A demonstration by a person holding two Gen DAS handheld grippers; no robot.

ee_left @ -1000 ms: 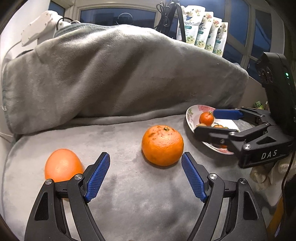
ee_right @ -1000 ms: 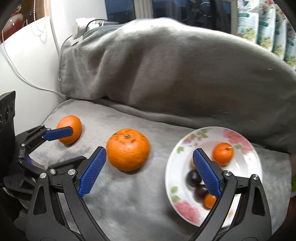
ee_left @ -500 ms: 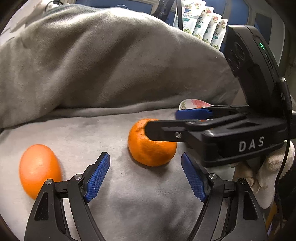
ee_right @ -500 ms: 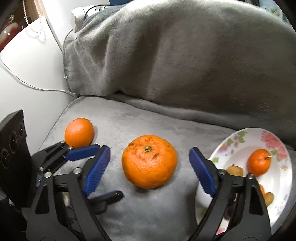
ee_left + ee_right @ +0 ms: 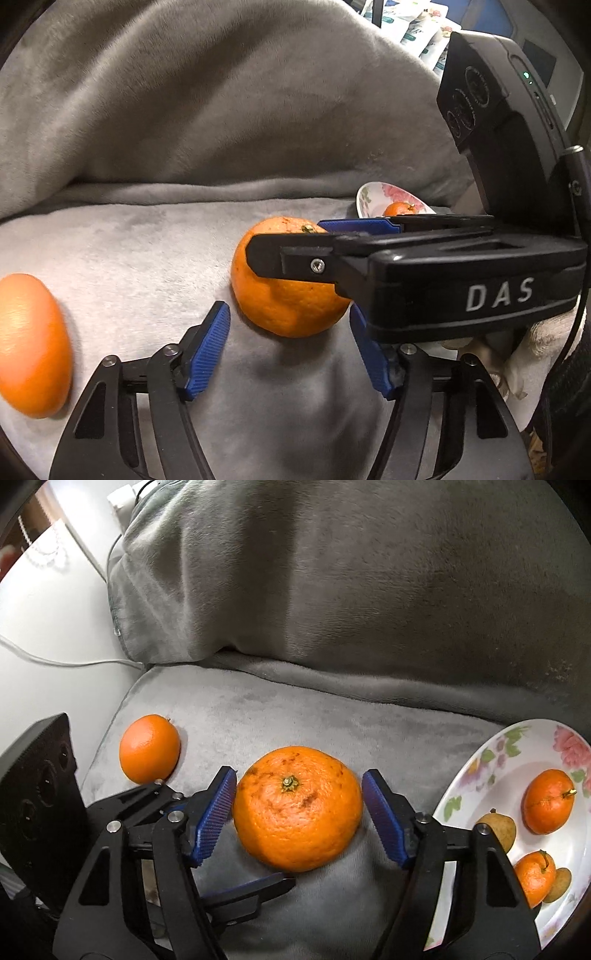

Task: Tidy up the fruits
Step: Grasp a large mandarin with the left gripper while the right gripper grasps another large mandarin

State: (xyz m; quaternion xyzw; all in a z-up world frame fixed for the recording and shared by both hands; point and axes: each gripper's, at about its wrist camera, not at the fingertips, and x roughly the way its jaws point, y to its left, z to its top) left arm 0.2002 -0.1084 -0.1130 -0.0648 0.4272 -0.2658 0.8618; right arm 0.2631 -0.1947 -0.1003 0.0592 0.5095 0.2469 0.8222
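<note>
Blue pads of right hand-held gripper spread wide, straddling large orange on grey blanket, not pinching. Left hand-held gripper gaping just short of same orange. Smaller orange at ten o'clock. Floral plate with small fruits at three o'clock.

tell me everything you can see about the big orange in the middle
The big orange is round and slightly flattened, with bright pebbled peel, brownish scuffs near the top and a small green-brown stem stub facing up. It sits on the grey blanket, between the smaller orange and the flowered plate. The right gripper straddles it, open, blue pads close to each side; contact is unclear. The left gripper waits open just in front of it.
</note>
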